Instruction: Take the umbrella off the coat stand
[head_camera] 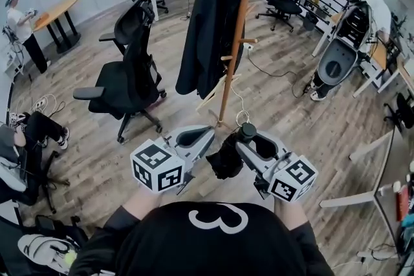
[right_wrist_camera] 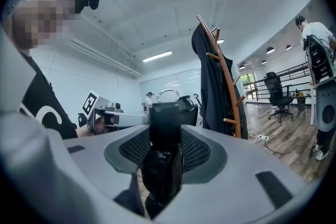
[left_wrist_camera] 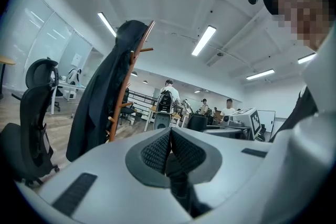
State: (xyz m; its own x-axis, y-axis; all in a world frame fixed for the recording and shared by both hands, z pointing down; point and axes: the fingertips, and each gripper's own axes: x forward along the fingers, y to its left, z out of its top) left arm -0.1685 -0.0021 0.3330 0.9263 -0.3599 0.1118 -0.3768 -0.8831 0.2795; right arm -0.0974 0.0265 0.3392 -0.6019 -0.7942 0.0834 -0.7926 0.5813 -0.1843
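The right gripper [right_wrist_camera: 165, 145] has the umbrella [head_camera: 226, 162] in its grip. Its two jaws stand quite wide apart, because the thick black handle fills the space between them, and the ribbed pads [right_wrist_camera: 195, 150] press on the handle from both sides. The handle stands upright in the jaws and rises a little above them. On its top sits a thin loop [right_wrist_camera: 168, 94] of light colour. Below the jaws the folded black cloth of the umbrella hangs down in a loose bundle, between the two grippers and nearer to the right one.

The left gripper [left_wrist_camera: 169, 135] is just beside the right one, on the other side of the hanging cloth. Its jaws are closed together; the dark pads meet at the tips and I see nothing held between them. From the head view I cannot tell if this gripper touches the cloth.

The umbrella is off the coat stand [head_camera: 237, 22]. The wooden pole stands ahead of both grippers and apart from them, and no part of the umbrella touches it. A long black coat [head_camera: 206, 22] hangs on the stand, on the side toward the left gripper. Further out on that same side, beyond the left gripper, a black office chair [head_camera: 129, 77] stands on the wooden floor.
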